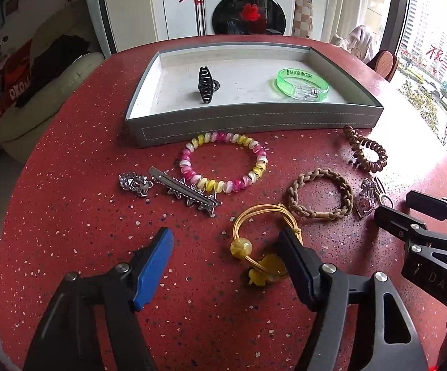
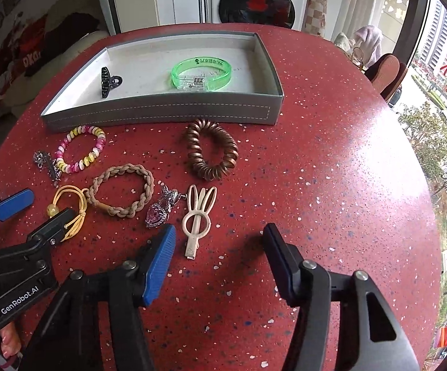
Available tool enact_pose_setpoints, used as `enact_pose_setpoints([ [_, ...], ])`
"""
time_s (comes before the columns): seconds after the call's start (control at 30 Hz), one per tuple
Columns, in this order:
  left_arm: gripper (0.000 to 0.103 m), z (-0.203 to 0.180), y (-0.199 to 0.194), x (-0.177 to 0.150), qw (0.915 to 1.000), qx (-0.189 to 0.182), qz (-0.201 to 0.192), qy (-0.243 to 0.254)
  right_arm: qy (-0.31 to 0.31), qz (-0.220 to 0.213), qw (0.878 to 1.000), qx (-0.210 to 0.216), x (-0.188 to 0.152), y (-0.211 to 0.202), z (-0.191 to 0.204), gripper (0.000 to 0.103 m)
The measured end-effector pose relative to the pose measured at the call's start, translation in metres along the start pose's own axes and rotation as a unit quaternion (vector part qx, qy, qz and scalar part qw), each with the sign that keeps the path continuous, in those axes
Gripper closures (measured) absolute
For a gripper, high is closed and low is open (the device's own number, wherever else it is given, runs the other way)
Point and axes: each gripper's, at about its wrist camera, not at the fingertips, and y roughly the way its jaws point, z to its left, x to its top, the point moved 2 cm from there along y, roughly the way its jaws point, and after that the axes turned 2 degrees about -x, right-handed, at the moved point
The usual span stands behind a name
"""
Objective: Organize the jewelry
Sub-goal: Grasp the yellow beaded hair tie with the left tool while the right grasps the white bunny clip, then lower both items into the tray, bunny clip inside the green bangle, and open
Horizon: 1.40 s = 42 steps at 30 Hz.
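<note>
left gripper [image 1: 226, 247] wide open, holds nothing, low at yellow hair tie [image 1: 262, 232] on tabletop [image 1: 84, 216] | right gripper [image 2: 219, 241] wide open, empty, near rabbit clip [image 2: 198, 216] | advice: pinch cord, not bead, lift clear | beyond: gray tray [image 1: 254, 120] has black claw clip [image 1: 205, 85], green bracelet [image 1: 302, 83]

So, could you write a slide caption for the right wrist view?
Open right hand-held gripper hovers near the rabbit-ear clip; tray holds a green bracelet.
</note>
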Motion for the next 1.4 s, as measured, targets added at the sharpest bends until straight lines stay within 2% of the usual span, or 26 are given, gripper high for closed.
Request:
enact_pose_setpoints([
  [0.1,0.037,-0.007,-0.001,0.001,0.9999,-0.008,-0.005,0.012,-0.009,-0.002,1.0,0.0,0.001,-0.001,0.004,0.053],
  [0.17,0.059,-0.011,-0.003,0.0,0.9996,-0.019,-0.006,0.021,-0.012,-0.001,1.0,0.004,0.001,-0.002,0.008,0.064],
  [0.2,0.064,-0.012,-0.004,-0.001,0.9995,-0.021,-0.006,0.024,-0.014,-0.001,1.0,0.005,0.0,-0.003,0.009,0.067],
  [0.23,0.072,-0.013,-0.005,-0.002,0.9994,-0.023,-0.006,0.026,-0.015,-0.001,1.0,0.003,0.0,-0.003,0.011,0.079],
  [0.27,0.072,-0.012,-0.006,-0.002,0.9993,-0.026,-0.006,0.027,-0.015,0.0,1.0,0.001,0.0,-0.004,0.012,0.084],
  [0.47,0.072,-0.002,-0.018,-0.004,0.9973,-0.07,-0.019,0.013,0.005,-0.001,1.0,0.011,-0.004,-0.008,0.003,0.084],
  [0.83,0.072,0.013,-0.048,0.014,0.9937,-0.101,-0.047,-0.012,0.047,-0.034,0.997,0.059,0.011,-0.039,-0.02,0.084],
  [1.13,0.072,0.027,-0.072,0.064,0.9886,-0.113,-0.099,-0.01,0.037,-0.065,0.993,0.086,0.051,-0.055,-0.012,0.084],
  [1.4,0.072,0.032,-0.046,0.117,0.9885,-0.113,-0.101,0.0,0.018,-0.066,0.992,0.102,0.101,-0.039,0.001,0.084],
])
